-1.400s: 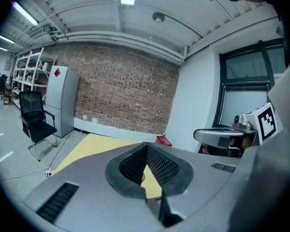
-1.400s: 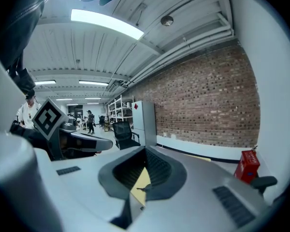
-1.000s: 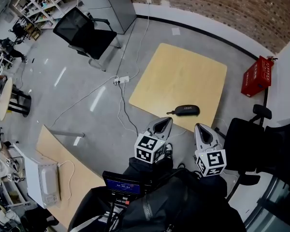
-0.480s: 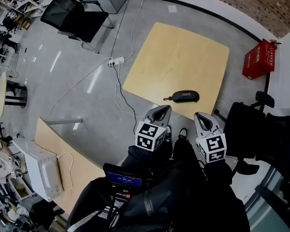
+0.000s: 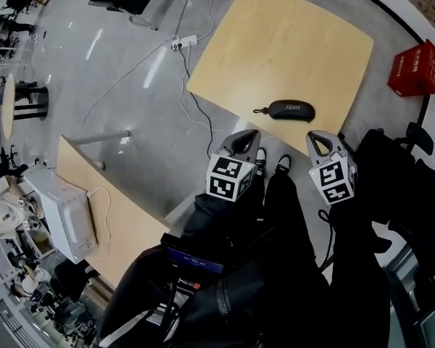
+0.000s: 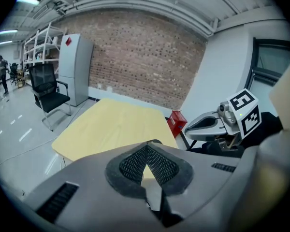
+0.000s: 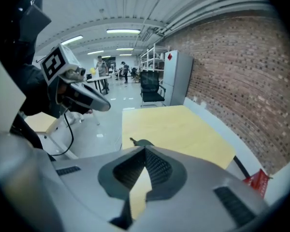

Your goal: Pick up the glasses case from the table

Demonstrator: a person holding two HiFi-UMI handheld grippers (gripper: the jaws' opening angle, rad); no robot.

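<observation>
One pale wooden table [image 5: 275, 56] takes up most of the floor ahead of me. My left gripper [image 5: 245, 140] and right gripper [image 5: 317, 138] hang side by side just short of its near edge, each with its jaws pressed together on nothing. Smallest is the black case [image 5: 290, 109], which lies flat near that edge, beyond and between my two tips, untouched. I judge the pick not yet begun: I have to open one pair of jaws, reach in, close and lift.

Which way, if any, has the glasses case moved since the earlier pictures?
No. The glasses case lies in the same spot by the near edge of the table; only the head view has shifted.
</observation>
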